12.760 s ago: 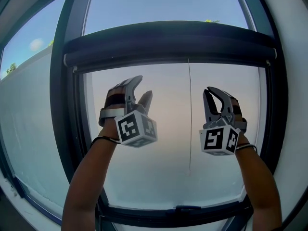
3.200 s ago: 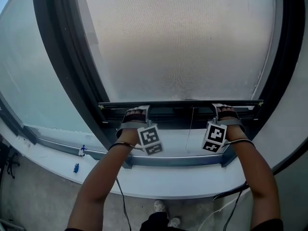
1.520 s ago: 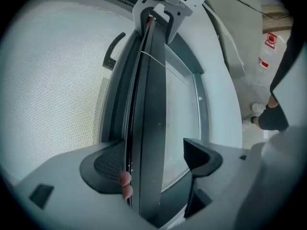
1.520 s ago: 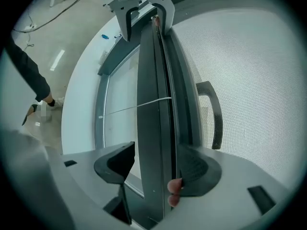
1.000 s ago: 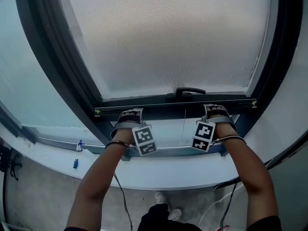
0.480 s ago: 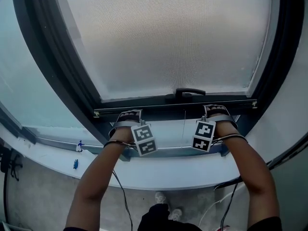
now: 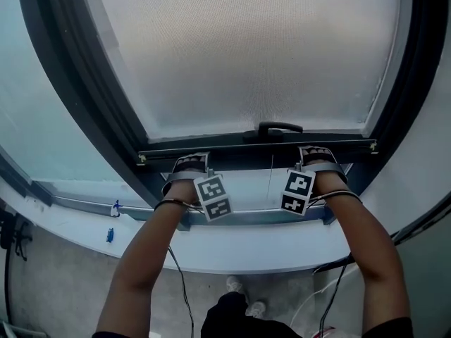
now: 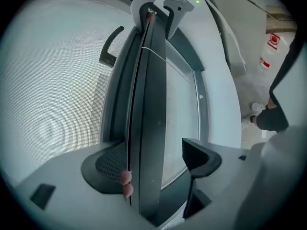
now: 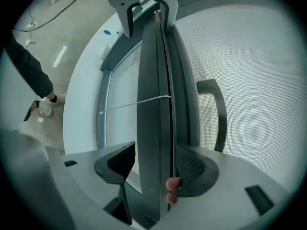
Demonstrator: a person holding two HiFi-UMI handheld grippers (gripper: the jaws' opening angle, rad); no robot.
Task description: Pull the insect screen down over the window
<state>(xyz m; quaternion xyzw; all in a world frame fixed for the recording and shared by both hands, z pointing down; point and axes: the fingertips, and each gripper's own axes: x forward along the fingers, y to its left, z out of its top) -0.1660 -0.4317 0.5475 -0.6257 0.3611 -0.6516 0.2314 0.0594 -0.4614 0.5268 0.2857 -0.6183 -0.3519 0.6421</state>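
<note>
The insect screen's grey mesh (image 7: pixel 246 55) covers nearly the whole window. Its dark bottom bar (image 7: pixel 254 148) sits just under the window handle (image 7: pixel 279 129), low in the frame. My left gripper (image 7: pixel 190 162) straddles the bar left of centre, my right gripper (image 7: pixel 315 151) right of centre. In the left gripper view the bar (image 8: pixel 151 104) runs between the left gripper's (image 8: pixel 156 164) jaws: one pad touches it, and a gap shows on the other side. In the right gripper view the bar (image 9: pixel 156 104) lies in the right gripper (image 9: pixel 156 169) with a thin gap at the left jaw.
A thin pull cord (image 7: pixel 271 182) hangs from the bar's middle. Below are the lower window frame (image 7: pixel 254 217) and a white sill (image 7: pixel 246 252). A cable and the person's shoes (image 7: pixel 236 287) show on the floor. The dark side frames (image 7: pixel 91 111) close in on both sides.
The bar came from the top of the window down to just under the handle over the earlier frames. In the last second it and both grippers barely moved.
</note>
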